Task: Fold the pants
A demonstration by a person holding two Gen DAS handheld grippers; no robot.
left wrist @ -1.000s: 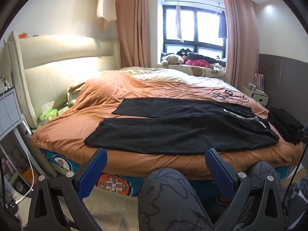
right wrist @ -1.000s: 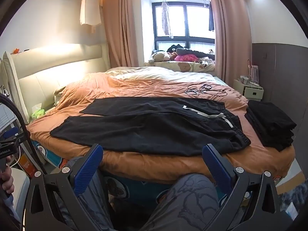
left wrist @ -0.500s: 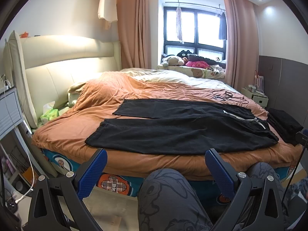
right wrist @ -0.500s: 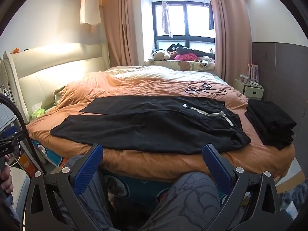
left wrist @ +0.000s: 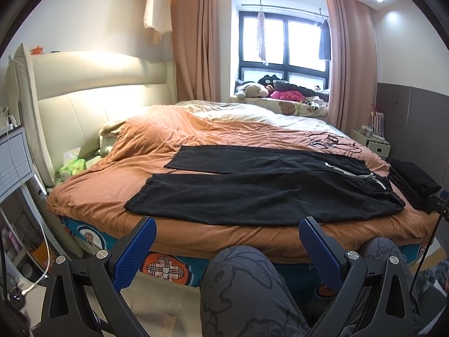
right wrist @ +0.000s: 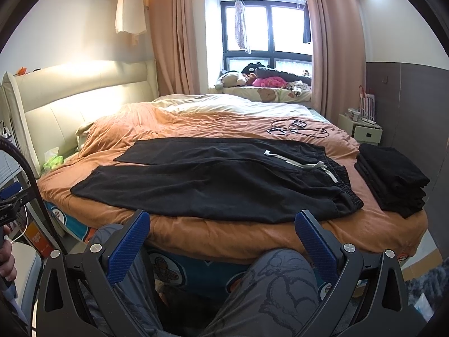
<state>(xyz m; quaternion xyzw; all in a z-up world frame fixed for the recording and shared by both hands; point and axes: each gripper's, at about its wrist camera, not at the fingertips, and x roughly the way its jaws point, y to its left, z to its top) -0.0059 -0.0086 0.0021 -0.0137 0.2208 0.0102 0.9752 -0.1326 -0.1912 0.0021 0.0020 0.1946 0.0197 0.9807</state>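
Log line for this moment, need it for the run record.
stage: pre-grasp | black pants flat, unfolded on bed | left gripper open, empty | right gripper open, empty | folded black stack beside waistband

Black matt knit-cloth pants [left wrist: 252, 188], white woven drawcord [right wrist: 297, 164]. Rumpled orange soft-cloth duvet [left wrist: 157, 143]. Cream smooth, slightly glossy padded leather-look headboard [left wrist: 92, 95]. Gripper fingers [right wrist: 127, 248]: blue textured plastic pads, black matt plastic arms, shiny metal screws.
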